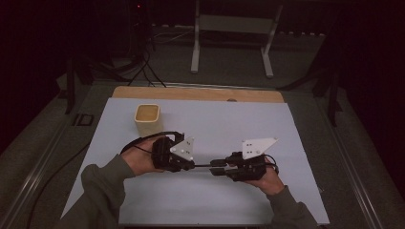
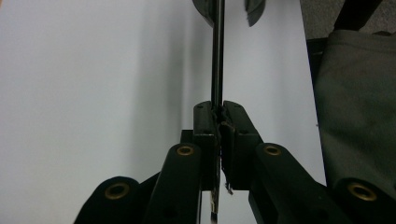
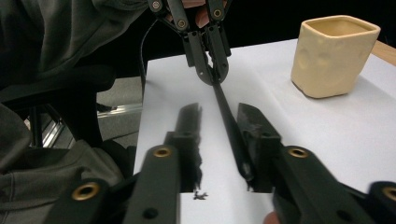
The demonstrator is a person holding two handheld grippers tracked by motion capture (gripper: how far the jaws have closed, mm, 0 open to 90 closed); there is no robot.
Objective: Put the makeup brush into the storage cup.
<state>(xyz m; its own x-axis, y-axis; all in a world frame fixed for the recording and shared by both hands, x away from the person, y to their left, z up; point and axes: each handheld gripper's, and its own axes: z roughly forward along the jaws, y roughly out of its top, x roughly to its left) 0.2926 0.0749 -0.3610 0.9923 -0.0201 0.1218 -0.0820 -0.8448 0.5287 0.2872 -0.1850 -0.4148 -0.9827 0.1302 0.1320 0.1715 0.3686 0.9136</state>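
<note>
A thin dark stick [image 1: 203, 165] spans level between my two grippers above the white sheet [image 1: 215, 119]. My left gripper [image 1: 191, 166] is shut on one end of it; in the left gripper view the jaws [image 2: 219, 109] pinch the stick [image 2: 217, 56], which runs straight ahead to the right gripper [image 2: 229, 10]. My right gripper [image 3: 219, 116] has the stick [image 3: 231, 130] between its jaws, lying along the right-hand jaw, with a clear gap to the other jaw. The left gripper [image 3: 215, 74] shows beyond it, clamped on the far end.
A cream square cup [image 1: 147, 119] stands upright on the sheet just behind the left hand, and at the upper right in the right gripper view [image 3: 334, 56]. A wooden table edge [image 1: 200, 93] runs along the back. A grey sleeve [image 2: 359, 93] lies at the sheet's near edge.
</note>
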